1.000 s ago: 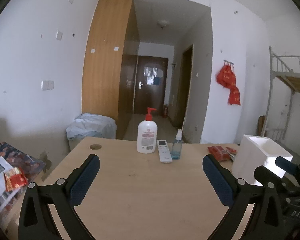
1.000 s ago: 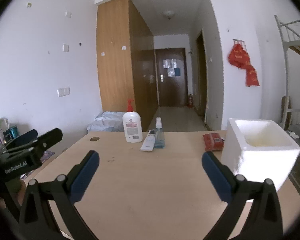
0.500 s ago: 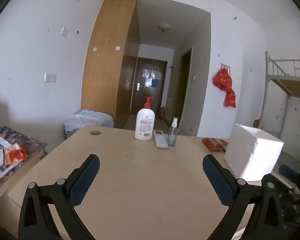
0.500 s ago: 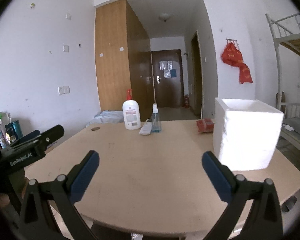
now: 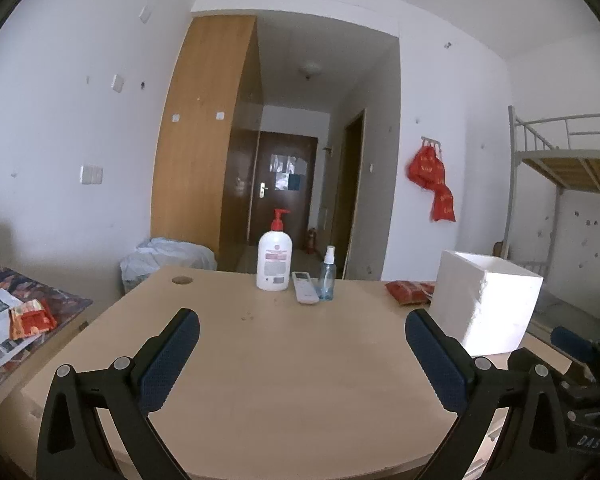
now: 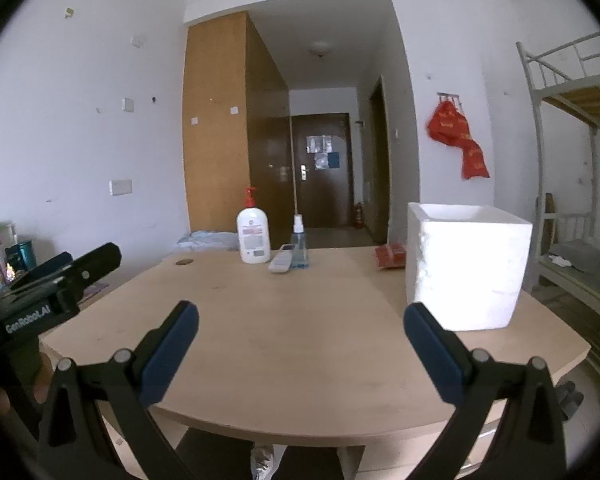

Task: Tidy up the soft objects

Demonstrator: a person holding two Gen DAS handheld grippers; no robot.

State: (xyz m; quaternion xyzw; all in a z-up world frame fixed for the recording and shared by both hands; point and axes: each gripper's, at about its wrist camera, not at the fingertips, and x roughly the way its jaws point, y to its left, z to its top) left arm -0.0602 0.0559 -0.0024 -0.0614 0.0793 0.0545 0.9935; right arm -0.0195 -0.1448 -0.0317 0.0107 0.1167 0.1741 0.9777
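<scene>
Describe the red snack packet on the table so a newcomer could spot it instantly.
Find the wooden table and its big white foam box. At the box's far left corner lies the red snack packet, flat on the tabletop. It is the only red, crinkly thing there; the bottles and remote stand farther left.

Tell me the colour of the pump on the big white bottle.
Red; the pump shows best in the left wrist view.

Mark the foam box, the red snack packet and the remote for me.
foam box [image 6: 466, 268], right wrist view, front wall.
red snack packet [image 5: 408, 292], left wrist view, top face.
remote [image 5: 305, 292], left wrist view, middle of body.
</scene>
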